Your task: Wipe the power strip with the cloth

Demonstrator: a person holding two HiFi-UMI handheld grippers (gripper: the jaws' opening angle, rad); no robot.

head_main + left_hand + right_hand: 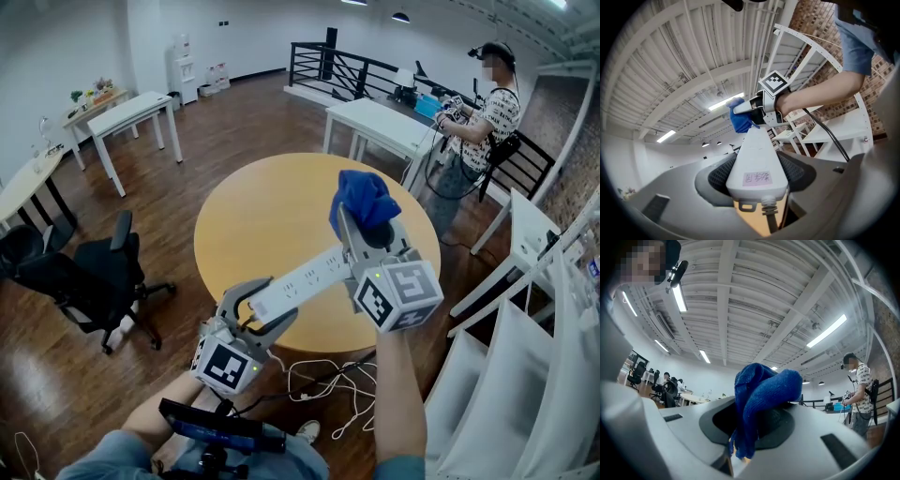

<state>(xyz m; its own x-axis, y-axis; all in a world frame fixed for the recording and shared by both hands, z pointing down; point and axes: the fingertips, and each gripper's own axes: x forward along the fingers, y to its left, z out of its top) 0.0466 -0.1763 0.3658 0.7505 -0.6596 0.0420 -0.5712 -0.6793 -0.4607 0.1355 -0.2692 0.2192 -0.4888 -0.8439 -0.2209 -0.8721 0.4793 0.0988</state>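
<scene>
Here, the left tongs gripped the strip by its cord end, raised above the worktop to expose its faces, while the right tongs, closed on the bunched cloth, worked at its far end.

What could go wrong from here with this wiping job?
The left gripper holds the power strip only by its cord end, in the air, so pressing the cloth near the far end could lever it loose. The cord lies in loops on the floor below and might snag.
</scene>
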